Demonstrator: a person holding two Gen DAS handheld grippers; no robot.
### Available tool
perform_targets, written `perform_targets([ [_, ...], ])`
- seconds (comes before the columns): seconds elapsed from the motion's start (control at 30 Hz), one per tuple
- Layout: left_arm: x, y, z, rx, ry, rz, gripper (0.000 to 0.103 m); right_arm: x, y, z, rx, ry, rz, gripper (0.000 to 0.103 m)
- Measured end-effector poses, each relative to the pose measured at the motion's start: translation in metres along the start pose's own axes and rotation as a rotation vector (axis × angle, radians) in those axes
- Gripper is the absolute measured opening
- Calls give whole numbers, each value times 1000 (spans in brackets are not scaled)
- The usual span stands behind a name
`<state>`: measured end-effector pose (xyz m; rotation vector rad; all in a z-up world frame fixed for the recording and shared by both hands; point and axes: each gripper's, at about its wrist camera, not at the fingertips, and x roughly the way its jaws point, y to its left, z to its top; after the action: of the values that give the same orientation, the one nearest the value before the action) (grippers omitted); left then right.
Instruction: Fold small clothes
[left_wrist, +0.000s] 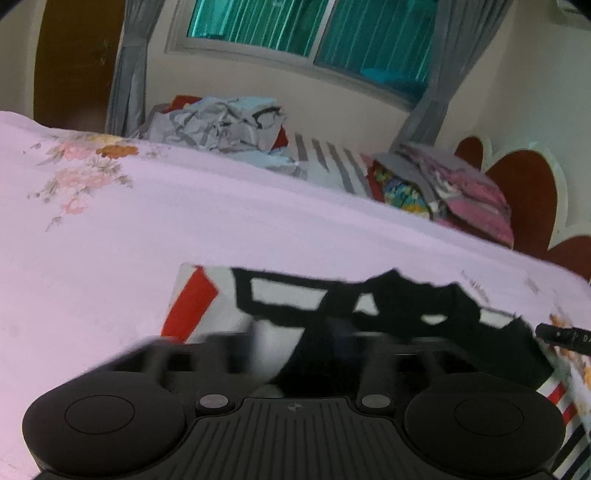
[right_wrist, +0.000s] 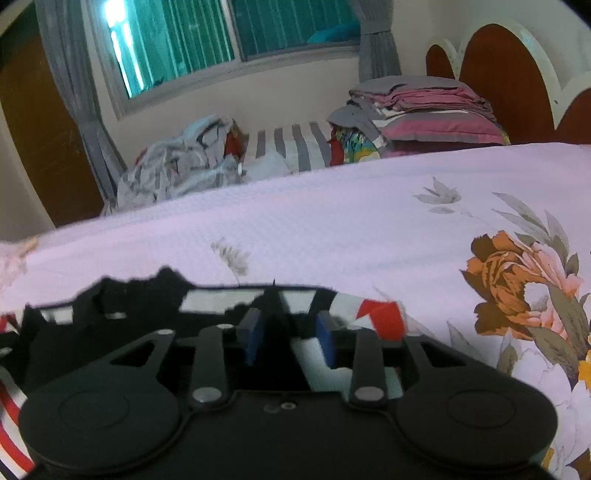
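Black, white and red garment (left_wrist: 369, 314) lay flat on the bed (left_wrist: 258, 229), near its close edge, over a pale lilac bedspread printed with orange and pink flowers (right_wrist: 517, 288). Bold black lettering on white, red patches at both ends, red-and-white stripes at the nearest corner.

Left claw (left_wrist: 306, 343) low over the garment's near side, blurred; fingers looked apart, cloth visible in the gap, no pinch discernible. Tip of the other tool seen at far right of that view, at the garment's edge.

Right claw (right_wrist: 290, 339) likewise over the garment, toward its red-patched end. Blue pads (right_wrist: 253, 338) clearly parted; a raised black ridge of cloth stood between them, not pressed by either pad as far as could be told.

Beyond the bed: crumpled heap of grey and light-blue clothes (right_wrist: 184, 162) against the wall, beside a grey-and-white striped cover (right_wrist: 291, 147). Stack of folded pink and grey bedding (right_wrist: 424, 110) next to a brown scalloped headboard (right_wrist: 498, 74). Window with teal panes (left_wrist: 314, 29), grey curtains (left_wrist: 129, 66) either side, brown door (left_wrist: 74, 62) at left.
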<state>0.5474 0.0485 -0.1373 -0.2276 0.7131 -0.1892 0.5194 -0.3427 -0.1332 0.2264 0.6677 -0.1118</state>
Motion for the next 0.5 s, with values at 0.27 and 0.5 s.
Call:
perform_targets([
  [0.27, 18, -19, -7, 91, 58, -11, 62, 19, 5, -10, -47, 88, -14, 43],
  [0.5, 15, -26, -10, 158, -7, 51, 5, 11, 23, -6, -144, 29, -17, 5],
])
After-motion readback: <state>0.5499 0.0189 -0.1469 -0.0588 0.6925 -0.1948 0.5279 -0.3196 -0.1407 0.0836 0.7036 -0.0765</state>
